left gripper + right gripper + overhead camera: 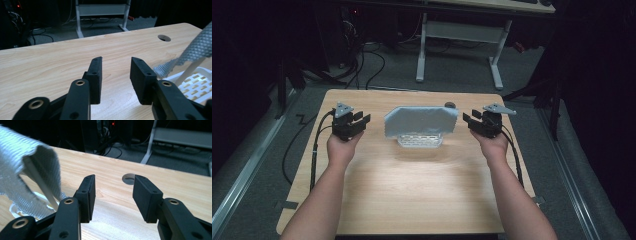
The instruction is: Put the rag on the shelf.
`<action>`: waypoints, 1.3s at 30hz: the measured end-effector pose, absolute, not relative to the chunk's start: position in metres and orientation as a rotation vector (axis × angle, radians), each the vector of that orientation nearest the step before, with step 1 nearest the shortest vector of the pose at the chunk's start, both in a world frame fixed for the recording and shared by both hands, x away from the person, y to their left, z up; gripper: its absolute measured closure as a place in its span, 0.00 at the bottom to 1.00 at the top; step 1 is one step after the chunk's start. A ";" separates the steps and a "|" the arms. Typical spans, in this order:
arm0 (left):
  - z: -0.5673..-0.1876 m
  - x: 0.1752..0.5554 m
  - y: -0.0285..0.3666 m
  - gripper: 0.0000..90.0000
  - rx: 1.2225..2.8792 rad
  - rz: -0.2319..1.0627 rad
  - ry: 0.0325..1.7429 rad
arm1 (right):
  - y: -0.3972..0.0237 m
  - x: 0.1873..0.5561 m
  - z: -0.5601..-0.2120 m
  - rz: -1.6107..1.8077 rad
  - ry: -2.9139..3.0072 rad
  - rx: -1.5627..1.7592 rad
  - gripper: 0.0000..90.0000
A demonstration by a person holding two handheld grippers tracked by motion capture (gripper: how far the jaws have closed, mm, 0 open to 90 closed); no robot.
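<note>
A grey cloth (pixel 421 121) is hanging draped over a white slotted rack (pixel 420 140) near the middle of a wooden table (pixel 412 190), its ends spreading past the rack on both sides. A person is holding the left gripper (pixel 362 120) just off the cloth's left edge and the right gripper (pixel 470 120) just off its right edge, each pointing inward at the fabric. In the left gripper view, the jaws are standing apart with only bare tabletop between them, the cloth (pixel 197 50) and rack (pixel 195 82) lying off to one side. In the right gripper view, the jaws are likewise gaping over bare wood, gripping nothing, with the cloth (pixel 25 167) beside them and a round cable hole (pixel 128 179) in the tabletop beyond.
</note>
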State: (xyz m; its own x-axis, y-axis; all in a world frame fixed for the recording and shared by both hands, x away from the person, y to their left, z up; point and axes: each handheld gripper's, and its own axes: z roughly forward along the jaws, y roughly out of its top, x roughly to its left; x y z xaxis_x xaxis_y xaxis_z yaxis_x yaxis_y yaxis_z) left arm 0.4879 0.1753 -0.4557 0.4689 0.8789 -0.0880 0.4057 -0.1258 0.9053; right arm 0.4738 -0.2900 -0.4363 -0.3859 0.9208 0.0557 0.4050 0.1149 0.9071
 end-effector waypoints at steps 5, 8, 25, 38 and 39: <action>-0.456 0.473 0.180 0.62 1.714 0.591 1.099 | -0.292 0.461 -0.435 1.199 1.887 1.267 0.53; -0.457 0.463 0.180 0.58 1.735 0.577 1.095 | -0.293 0.446 -0.433 1.209 1.871 1.221 0.50; -0.482 0.388 0.169 0.53 1.831 0.478 1.033 | -0.280 0.378 -0.435 1.157 1.964 1.136 0.39; -0.529 0.324 0.133 0.50 2.031 0.308 1.000 | -0.277 0.298 -0.511 1.072 2.038 1.176 0.38; -0.530 0.327 0.129 0.49 2.053 0.322 0.980 | -0.276 0.298 -0.512 1.068 2.060 1.171 0.36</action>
State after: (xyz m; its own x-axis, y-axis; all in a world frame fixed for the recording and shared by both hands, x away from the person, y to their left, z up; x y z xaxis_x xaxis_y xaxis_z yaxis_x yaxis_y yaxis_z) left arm 0.3271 0.1287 -0.5303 0.6646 0.7390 -0.1103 0.5294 -0.3617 0.7674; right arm 0.2983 -0.2765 -0.5119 -0.4796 0.8751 -0.0651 0.4509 0.3093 0.8373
